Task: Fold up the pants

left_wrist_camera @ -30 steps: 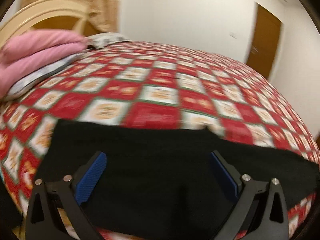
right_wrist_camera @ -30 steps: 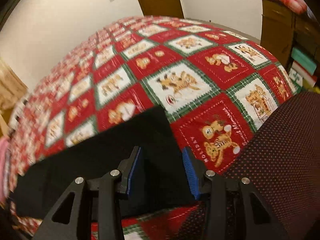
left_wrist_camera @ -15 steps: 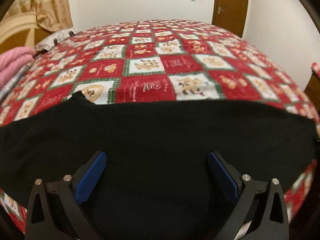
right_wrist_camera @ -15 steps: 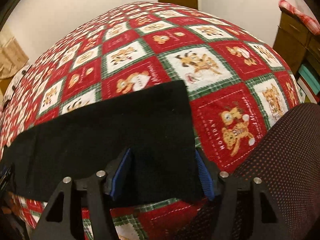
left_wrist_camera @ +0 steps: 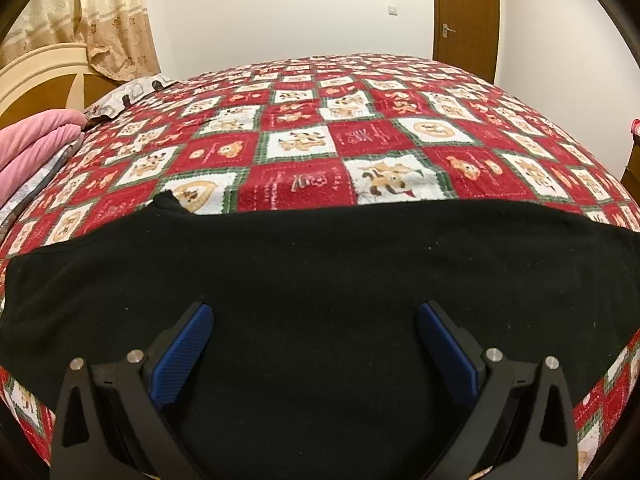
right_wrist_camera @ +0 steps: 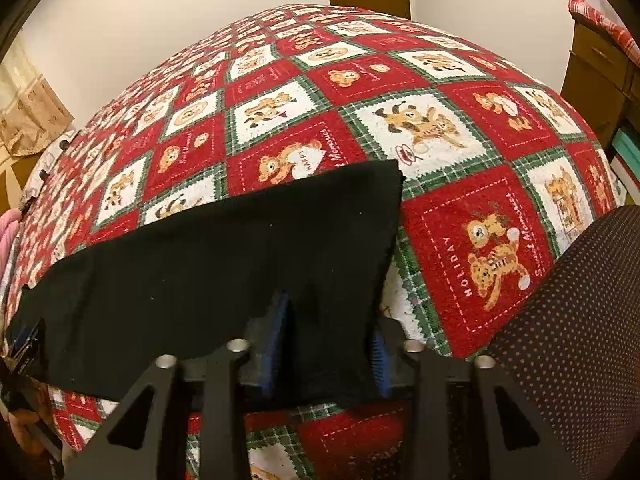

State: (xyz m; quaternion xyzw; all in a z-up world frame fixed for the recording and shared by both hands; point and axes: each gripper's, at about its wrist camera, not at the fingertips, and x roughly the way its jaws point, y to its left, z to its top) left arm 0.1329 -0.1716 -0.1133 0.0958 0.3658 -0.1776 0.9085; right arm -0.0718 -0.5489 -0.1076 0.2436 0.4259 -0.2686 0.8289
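Two grippers are shown over one pair of black pants (left_wrist_camera: pixel 320 280), which is laid flat as a long band along the near edge of a bed. The bed is covered by a red, white and green patchwork bedspread (left_wrist_camera: pixel 360 140) printed with bears.

Left wrist view: the left gripper (left_wrist_camera: pixel 314 320) is held above the middle of the pants, its blue-padded fingers (left_wrist_camera: pixel 182 354) spread wide, with only flat cloth seen between them and nothing gripped. A small black tab (left_wrist_camera: pixel 168 202) is seen projecting from the far edge of the pants. Pink bedding (left_wrist_camera: pixel 32 148), a cream headboard (left_wrist_camera: pixel 40 76), a beige curtain (left_wrist_camera: pixel 92 20) and a brown door (left_wrist_camera: pixel 466 16) are visible beyond.

Right wrist view: the right gripper (right_wrist_camera: pixel 328 340) is placed at the end of the pants (right_wrist_camera: pixel 240 260) nearest the bed corner. Its fingers (right_wrist_camera: pixel 276 332) are closing, and a raised ridge of black cloth is caught between them. A dark dotted fabric (right_wrist_camera: pixel 568 340) is seen at lower right, and a wooden cabinet (right_wrist_camera: pixel 596 76) at upper right.
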